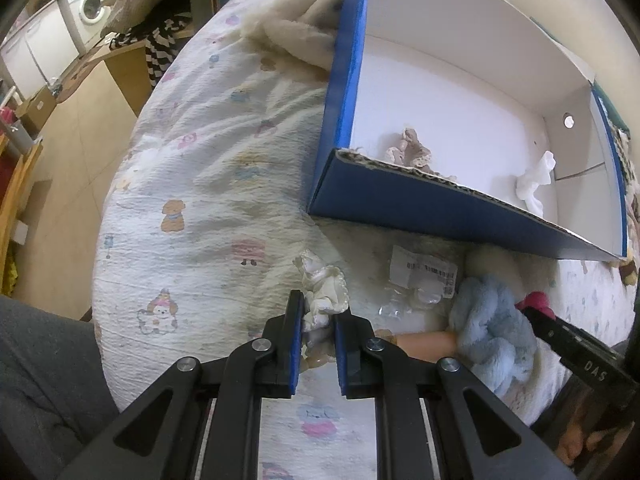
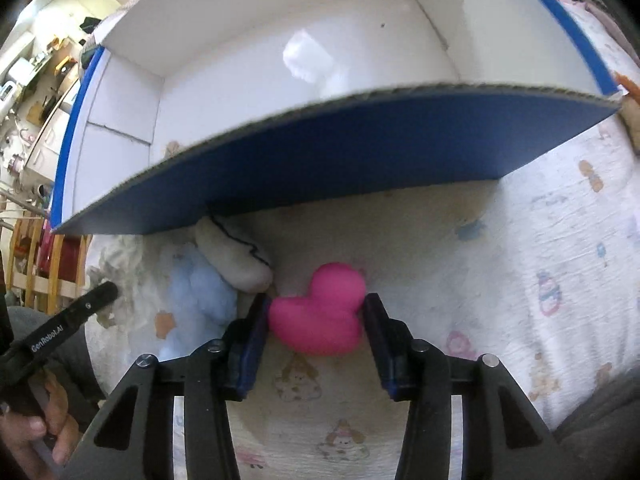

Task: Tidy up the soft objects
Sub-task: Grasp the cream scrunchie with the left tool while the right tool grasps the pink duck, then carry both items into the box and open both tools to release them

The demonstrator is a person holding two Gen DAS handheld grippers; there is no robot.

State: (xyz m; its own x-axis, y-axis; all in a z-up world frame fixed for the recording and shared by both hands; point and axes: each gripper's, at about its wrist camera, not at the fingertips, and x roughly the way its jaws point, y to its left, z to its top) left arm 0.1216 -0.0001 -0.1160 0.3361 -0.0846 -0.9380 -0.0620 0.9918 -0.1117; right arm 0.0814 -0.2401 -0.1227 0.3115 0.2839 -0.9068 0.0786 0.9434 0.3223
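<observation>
Gripping a pink rubber duck (image 2: 320, 316) on a cartoon-print bedspread (image 2: 540, 248), the right claw (image 2: 316, 312) presses its pads against the toy's sides. The left claw (image 1: 316, 320) is clenched on a small cream fabric piece (image 1: 322, 292) lying on the same bedspread. Just beyond sit a fluffy light-blue toy (image 1: 492, 332) and a clear plastic packet (image 1: 424, 280). Farther back stands a blue cardboard box (image 1: 420, 208), white inside, holding a beige scrap (image 1: 408, 148) and a white piece (image 1: 536, 180).
</observation>
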